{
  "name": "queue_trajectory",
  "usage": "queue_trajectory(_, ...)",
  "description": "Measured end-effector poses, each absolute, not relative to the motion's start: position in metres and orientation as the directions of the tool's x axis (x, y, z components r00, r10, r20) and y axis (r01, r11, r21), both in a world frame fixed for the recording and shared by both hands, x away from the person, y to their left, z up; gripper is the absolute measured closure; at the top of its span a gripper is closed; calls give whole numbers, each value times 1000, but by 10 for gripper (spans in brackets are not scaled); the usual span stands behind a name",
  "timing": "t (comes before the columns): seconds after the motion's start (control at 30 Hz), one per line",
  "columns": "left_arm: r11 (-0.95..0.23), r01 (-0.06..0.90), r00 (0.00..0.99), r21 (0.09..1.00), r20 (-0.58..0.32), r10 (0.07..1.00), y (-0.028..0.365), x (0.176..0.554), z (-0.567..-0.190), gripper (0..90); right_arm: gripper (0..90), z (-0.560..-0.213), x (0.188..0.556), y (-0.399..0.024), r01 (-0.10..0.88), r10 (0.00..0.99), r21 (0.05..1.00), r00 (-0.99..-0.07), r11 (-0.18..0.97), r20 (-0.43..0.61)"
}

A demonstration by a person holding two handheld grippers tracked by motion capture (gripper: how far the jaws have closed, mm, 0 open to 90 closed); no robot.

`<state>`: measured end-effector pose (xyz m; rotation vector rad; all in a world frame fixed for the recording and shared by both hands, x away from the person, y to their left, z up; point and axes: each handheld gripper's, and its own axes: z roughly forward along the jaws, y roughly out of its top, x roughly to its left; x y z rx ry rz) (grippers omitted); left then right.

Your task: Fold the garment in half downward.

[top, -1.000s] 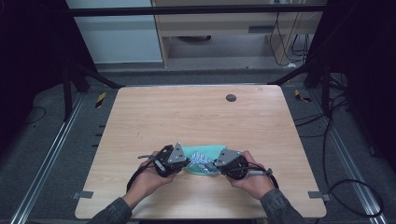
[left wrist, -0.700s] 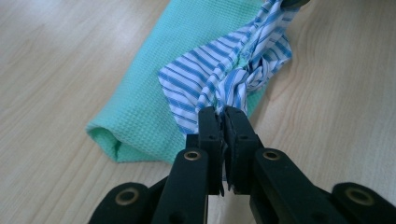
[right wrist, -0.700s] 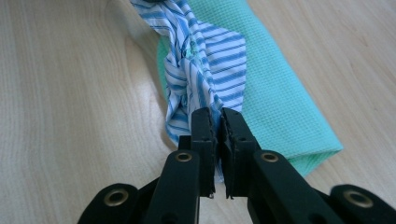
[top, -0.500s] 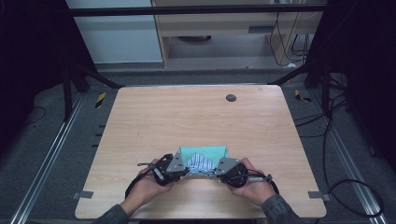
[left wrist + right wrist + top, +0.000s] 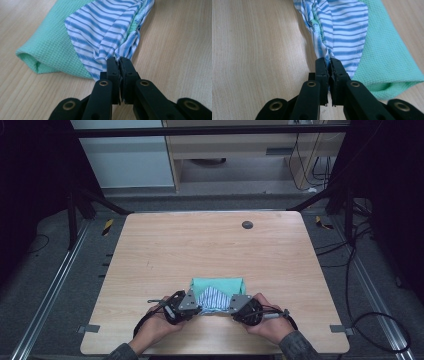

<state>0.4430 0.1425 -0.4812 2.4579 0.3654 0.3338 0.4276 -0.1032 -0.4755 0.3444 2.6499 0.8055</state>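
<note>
Cloth [image 5: 218,292], green weave with a striped layer, on the table [image 5: 210,245] near its front edge, dark room beyond. Left gripper [image 5: 117,61] fingers clamped on a bunched striped corner: soft, light, probably slippery. Right gripper [image 5: 327,62] fingers likewise clamped on the other corner.

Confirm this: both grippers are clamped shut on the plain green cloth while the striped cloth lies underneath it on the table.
Wrong way round. The left gripper and right gripper pinch the striped cloth, which lies on top of the green cloth; both gripper views show it. The rest holds.
</note>
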Motion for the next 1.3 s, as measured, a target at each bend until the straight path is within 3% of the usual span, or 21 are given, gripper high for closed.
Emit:
queue_trajectory(0.47,-763,189,934,618,127,335,140,436,-483,871,853,-480,425,-105,144,325,558,-915,817,-239)
queue_trajectory(0.6,-749,195,933,633,117,341,141,431,-480,845,801,-478,423,-109,157,340,571,-912,806,-230)
queue_trajectory(0.9,-678,238,915,696,73,396,156,417,-468,579,501,-478,412,-136,249,435,599,-881,761,-186)
queue_trajectory(1.07,-667,286,884,688,79,461,166,424,-464,349,349,-478,413,-152,300,497,600,-846,742,-193)
queue_trajectory(1.3,-631,349,841,693,66,538,185,435,-463,215,242,-474,421,-174,371,597,633,-781,679,-182)
